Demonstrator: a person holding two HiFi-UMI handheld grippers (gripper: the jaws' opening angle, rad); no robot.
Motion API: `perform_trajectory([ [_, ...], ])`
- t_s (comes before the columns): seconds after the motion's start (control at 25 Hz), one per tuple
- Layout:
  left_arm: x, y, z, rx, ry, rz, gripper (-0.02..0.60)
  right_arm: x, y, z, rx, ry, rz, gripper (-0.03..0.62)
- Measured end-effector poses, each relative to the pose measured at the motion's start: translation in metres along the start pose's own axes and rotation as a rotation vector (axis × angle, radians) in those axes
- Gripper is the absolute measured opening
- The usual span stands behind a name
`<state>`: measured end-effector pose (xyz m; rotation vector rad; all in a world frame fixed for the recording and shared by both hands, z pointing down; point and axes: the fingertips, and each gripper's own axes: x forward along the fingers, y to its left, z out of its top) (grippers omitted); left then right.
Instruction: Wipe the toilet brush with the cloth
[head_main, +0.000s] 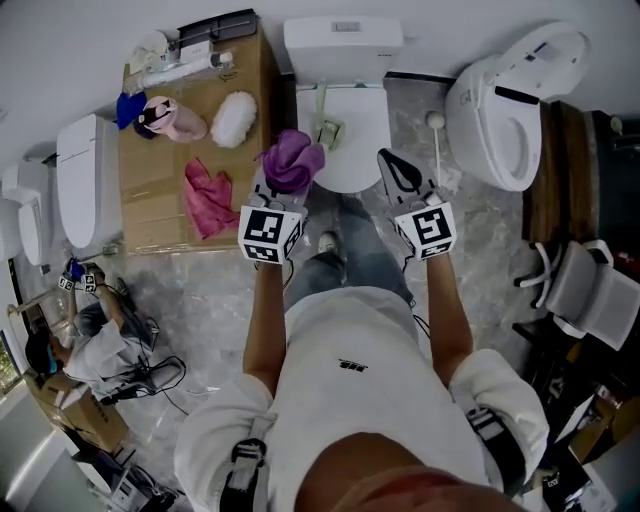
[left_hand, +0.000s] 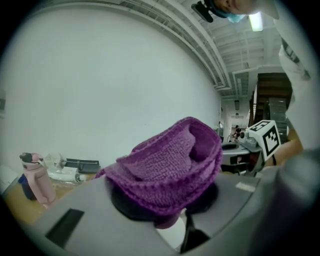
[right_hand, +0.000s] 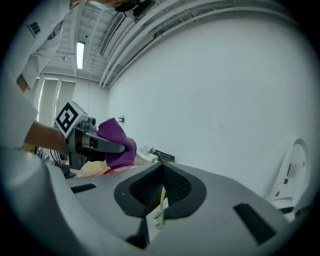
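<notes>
A purple knitted cloth (head_main: 293, 158) (left_hand: 170, 165) is bunched between the jaws of my left gripper (head_main: 285, 185) (left_hand: 170, 212), which is shut on it and held up in front of the middle toilet (head_main: 352, 168). A pale green toilet brush (head_main: 326, 120) lies on that toilet's closed lid, beyond both grippers. My right gripper (head_main: 398, 170) (right_hand: 161, 172) is level with the left one. Its jaws meet at the tips and hold nothing. In the right gripper view the brush (right_hand: 159, 212) shows only as a thin pale strip through the gap below the tips, and the left gripper (right_hand: 90, 142) with the cloth (right_hand: 117, 137) is at the left.
A cardboard surface (head_main: 160, 215) at the left carries a pink cloth (head_main: 207, 195), a white fluffy pad (head_main: 233, 118) and a pink bottle (head_main: 170, 118). Another toilet (head_main: 510, 110) stands at the right, with a white round-headed stick (head_main: 437, 140) beside it. A seated person (head_main: 90, 340) is at the lower left.
</notes>
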<state>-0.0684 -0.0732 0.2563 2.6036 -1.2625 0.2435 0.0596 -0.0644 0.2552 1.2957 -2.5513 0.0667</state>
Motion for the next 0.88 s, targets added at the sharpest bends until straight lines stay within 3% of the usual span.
perform_trajectory([
  [0.24,-0.053,-0.032,0.001,-0.017,-0.004,-0.017,0.101,-0.056,0.032,0.029,-0.016,-0.012,-0.03,-0.003],
  [0.56,-0.07,-0.068,0.013,0.018,-0.026,-0.044,0.095,-0.095,0.047,0.044,-0.022,-0.039,-0.034,-0.003],
  [0.88,-0.084,-0.056,0.026,0.029,-0.012,-0.065,0.095,-0.088,0.065,0.06,-0.007,-0.026,-0.045,-0.003],
])
